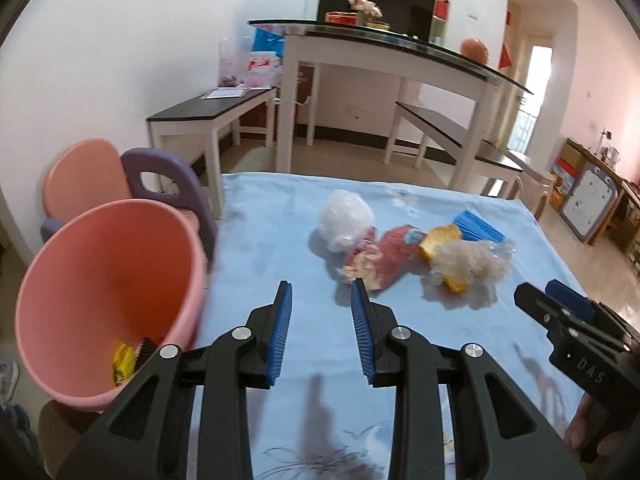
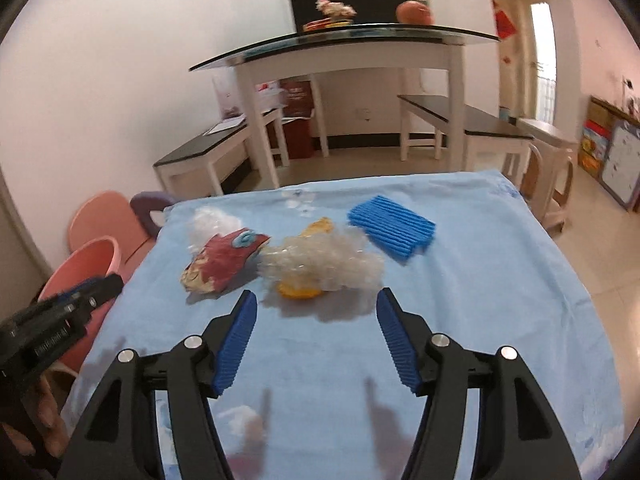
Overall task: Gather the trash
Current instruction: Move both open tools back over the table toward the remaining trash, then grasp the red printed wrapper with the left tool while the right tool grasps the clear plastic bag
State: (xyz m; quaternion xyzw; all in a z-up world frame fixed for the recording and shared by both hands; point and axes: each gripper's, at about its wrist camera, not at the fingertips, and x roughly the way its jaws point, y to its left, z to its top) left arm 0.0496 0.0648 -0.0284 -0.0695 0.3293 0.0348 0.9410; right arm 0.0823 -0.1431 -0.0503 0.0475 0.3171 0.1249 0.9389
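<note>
A pink bin [image 1: 100, 280] stands left of the blue-clothed table [image 1: 304, 344] with a yellow wrapper [image 1: 123, 364] inside; it also shows in the right wrist view [image 2: 86, 268]. On the cloth lie a white plastic wad [image 1: 346, 218], a red wrapper [image 1: 380, 258] [image 2: 224, 262], crumpled clear plastic over an orange piece [image 1: 468, 262] [image 2: 320, 264], and a blue ribbed piece [image 1: 480, 230] [image 2: 394, 228]. My left gripper [image 1: 322, 292] is open and empty, short of the red wrapper. My right gripper [image 2: 316, 304] is open and empty, just before the clear plastic.
Pink and purple child chairs [image 1: 132, 176] stand behind the bin. A white dining table [image 1: 380, 52] with two benches [image 1: 208, 112] stands beyond the cloth. Shelves with toys [image 1: 592, 196] line the right wall.
</note>
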